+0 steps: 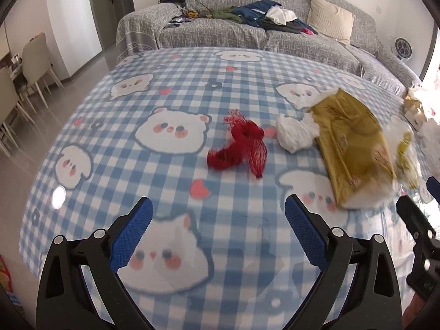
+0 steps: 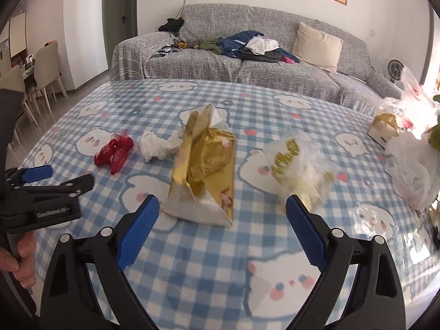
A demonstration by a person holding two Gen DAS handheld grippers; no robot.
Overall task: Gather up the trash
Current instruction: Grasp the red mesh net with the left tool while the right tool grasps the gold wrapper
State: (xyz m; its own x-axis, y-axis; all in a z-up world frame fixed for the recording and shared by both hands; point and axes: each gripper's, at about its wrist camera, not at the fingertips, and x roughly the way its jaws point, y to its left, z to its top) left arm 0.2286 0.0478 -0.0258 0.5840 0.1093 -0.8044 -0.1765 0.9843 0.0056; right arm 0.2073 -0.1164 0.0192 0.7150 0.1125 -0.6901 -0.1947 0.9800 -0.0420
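Trash lies on a table with a blue checked bear-print cloth [image 1: 176,104]. A red mesh net [image 1: 242,145] sits mid-table, a crumpled white tissue [image 1: 294,133] right of it, then a gold foil bag [image 1: 352,148]. In the right wrist view I see the net [image 2: 115,151], tissue [image 2: 154,144], gold bag [image 2: 206,170] and a clear wrapper with gold print [image 2: 299,165]. My left gripper [image 1: 217,214] is open and empty, short of the net. My right gripper [image 2: 222,214] is open and empty, just short of the gold bag.
A white plastic bag [image 2: 412,170] and a small gold-white box [image 2: 383,129] stand at the table's right edge. A grey sofa [image 2: 247,66] with clothes and a cushion lies behind the table. Dining chairs [image 2: 46,63] stand far left.
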